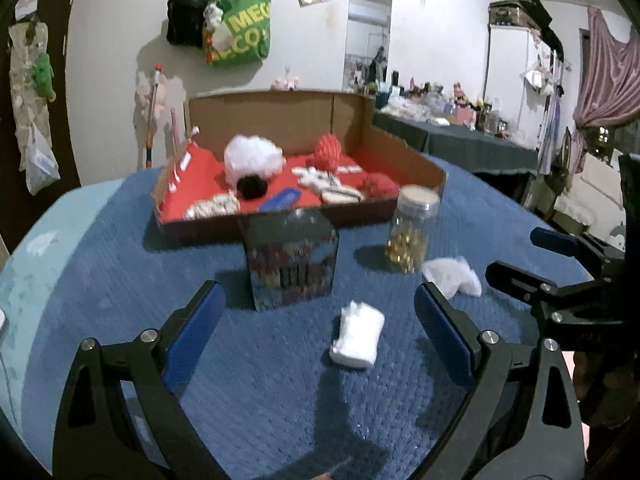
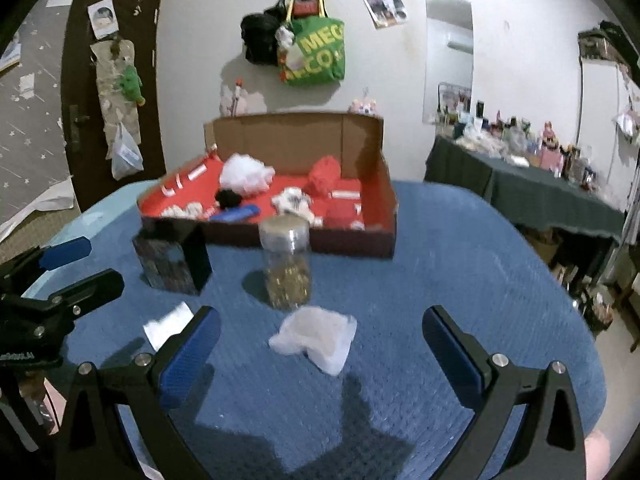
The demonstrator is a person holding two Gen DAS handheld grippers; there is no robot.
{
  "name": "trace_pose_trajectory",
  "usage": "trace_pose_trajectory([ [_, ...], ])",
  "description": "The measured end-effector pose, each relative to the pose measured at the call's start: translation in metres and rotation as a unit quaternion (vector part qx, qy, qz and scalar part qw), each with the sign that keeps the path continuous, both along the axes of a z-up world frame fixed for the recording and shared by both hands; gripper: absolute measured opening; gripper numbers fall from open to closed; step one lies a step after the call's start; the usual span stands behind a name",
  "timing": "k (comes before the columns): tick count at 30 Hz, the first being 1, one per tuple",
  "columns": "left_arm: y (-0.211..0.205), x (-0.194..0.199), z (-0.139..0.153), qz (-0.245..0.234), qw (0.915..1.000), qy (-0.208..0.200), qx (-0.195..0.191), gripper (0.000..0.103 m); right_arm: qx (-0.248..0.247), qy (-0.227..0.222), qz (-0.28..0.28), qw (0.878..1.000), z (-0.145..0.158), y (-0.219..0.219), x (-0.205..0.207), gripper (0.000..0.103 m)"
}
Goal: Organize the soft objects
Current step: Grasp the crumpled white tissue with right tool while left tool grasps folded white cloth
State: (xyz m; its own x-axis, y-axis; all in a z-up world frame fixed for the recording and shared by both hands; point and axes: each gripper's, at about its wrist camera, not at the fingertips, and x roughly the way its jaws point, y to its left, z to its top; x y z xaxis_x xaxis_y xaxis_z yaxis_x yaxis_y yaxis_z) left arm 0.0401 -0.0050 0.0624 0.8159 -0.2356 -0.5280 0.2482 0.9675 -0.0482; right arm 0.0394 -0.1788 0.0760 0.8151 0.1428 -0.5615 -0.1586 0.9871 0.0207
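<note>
Matt cardboard box (image 1: pixel 280 120), nubby blue cloth (image 1: pixel 260 380), clear glossy plastic jar (image 1: pixel 412 232).

Left claw (image 1: pixel 320 320) spread wide; right claw (image 2: pixel 322 340) likewise, empty

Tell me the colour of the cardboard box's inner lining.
Red; the cardboard box lining shows best in the right wrist view.

Two white soft wads lie on the blue cloth. The folded white pad (image 1: pixel 357 334) lies flat at about 6 o'clock from the dark printed box, crumpled at its top edge. The fluffier white wad (image 2: pixel 314 336), (image 1: pixel 452 276) lies at 6 o'clock from the glass jar, near it, spread flat with ragged corners.
</note>
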Motion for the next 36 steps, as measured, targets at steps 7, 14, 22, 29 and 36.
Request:
trace_pose_trajectory([
  [7, -0.004, 0.003, -0.012, -0.013, 0.9997, 0.018, 0.005, 0.097, 0.003, 0.024, 0.001, 1.0, -0.017, -0.004, 0.009, 0.103],
  [14, -0.008, 0.01, -0.02, -0.021, 0.9992, 0.033, 0.008, 0.097, 0.011, 0.039, 0.002, 0.999, -0.024, -0.006, 0.016, 0.103],
  [22, -0.013, 0.021, -0.029, -0.04, 0.9975, 0.056, 0.015, 0.096, 0.01, 0.062, 0.011, 0.998, -0.035, -0.007, 0.033, 0.103],
  [29, -0.02, 0.034, -0.042, -0.059, 0.9944, 0.086, 0.018, 0.06, -0.002, 0.085, 0.02, 0.996, -0.045, -0.004, 0.05, 0.097],
  [36, -0.024, 0.037, -0.048, -0.072, 0.9926, 0.097, 0.013, 0.03, -0.007, 0.096, 0.055, 0.994, -0.052, 0.005, 0.059, 0.045],
])
